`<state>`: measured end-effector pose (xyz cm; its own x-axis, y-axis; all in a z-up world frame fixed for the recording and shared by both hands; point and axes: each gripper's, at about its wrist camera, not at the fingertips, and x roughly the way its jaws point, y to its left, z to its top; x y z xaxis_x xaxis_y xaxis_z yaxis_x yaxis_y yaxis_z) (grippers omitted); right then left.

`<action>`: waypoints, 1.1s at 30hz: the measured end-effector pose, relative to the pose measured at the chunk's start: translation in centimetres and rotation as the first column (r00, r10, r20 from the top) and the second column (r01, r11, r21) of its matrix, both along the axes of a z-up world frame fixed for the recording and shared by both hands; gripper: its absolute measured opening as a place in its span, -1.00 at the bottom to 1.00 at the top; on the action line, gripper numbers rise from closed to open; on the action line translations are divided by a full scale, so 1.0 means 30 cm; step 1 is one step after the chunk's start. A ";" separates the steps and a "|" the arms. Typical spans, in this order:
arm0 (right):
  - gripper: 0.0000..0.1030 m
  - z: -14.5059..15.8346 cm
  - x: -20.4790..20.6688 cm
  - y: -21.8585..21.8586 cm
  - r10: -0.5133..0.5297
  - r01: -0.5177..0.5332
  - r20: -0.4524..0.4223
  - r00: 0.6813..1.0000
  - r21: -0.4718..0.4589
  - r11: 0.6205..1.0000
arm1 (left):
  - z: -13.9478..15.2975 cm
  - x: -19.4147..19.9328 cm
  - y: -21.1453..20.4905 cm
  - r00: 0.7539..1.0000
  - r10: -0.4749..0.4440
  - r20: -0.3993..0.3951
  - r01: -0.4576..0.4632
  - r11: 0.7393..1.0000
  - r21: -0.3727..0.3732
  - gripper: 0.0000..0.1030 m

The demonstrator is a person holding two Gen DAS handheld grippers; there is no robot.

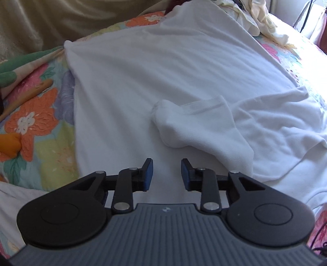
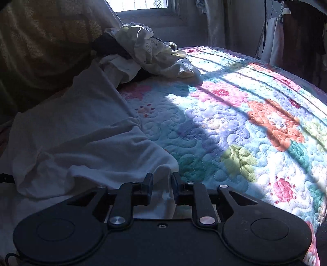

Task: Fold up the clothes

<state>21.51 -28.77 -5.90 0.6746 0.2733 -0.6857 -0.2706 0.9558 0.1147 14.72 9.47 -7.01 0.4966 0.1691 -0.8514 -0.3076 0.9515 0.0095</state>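
Note:
A white garment (image 1: pixel 163 71) lies spread on a floral quilt (image 1: pixel 36 126). One sleeve (image 1: pixel 196 126) is folded inward across its body. My left gripper (image 1: pixel 167 173) is open and empty, just above the garment's near part, short of the folded sleeve. In the right wrist view the same white garment (image 2: pixel 77 126) lies at left, its rumpled sleeve edge (image 2: pixel 122 163) reaching my right gripper (image 2: pixel 162 184). The right gripper's jaws stand slightly apart over that edge, with white cloth showing below them; nothing is pinched.
A pile of cream and dark clothes (image 2: pixel 143 55) lies at the far end of the bed, also in the left wrist view (image 1: pixel 259 18). A beige blanket (image 2: pixel 40 45) rises at left. The sunlit quilt (image 2: pixel 245 122) stretches right. Hanging clothes (image 2: pixel 286 36) stand beyond the bed.

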 end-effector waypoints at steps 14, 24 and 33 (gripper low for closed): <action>0.16 -0.031 -0.009 0.265 0.214 -0.132 -0.211 0.954 0.345 0.929 | -0.054 0.110 -0.230 0.983 -0.176 -0.059 0.183 0.975 0.126 0.73; 0.16 -0.088 -0.009 0.169 0.025 0.046 -0.210 0.977 0.328 0.944 | -0.060 -0.083 0.067 0.994 0.094 0.051 -0.077 0.961 -0.267 0.29; 0.16 -0.110 -0.017 0.314 0.211 -0.081 -0.301 0.930 0.393 0.916 | -0.031 -0.149 0.085 0.991 0.096 0.093 -0.071 0.967 -0.246 0.25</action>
<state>21.00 -19.36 -9.20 0.3591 0.6264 -0.6919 -0.2874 0.7795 0.5565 10.24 12.01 -7.95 0.5764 0.0096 -0.8171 -0.3736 0.8924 -0.2530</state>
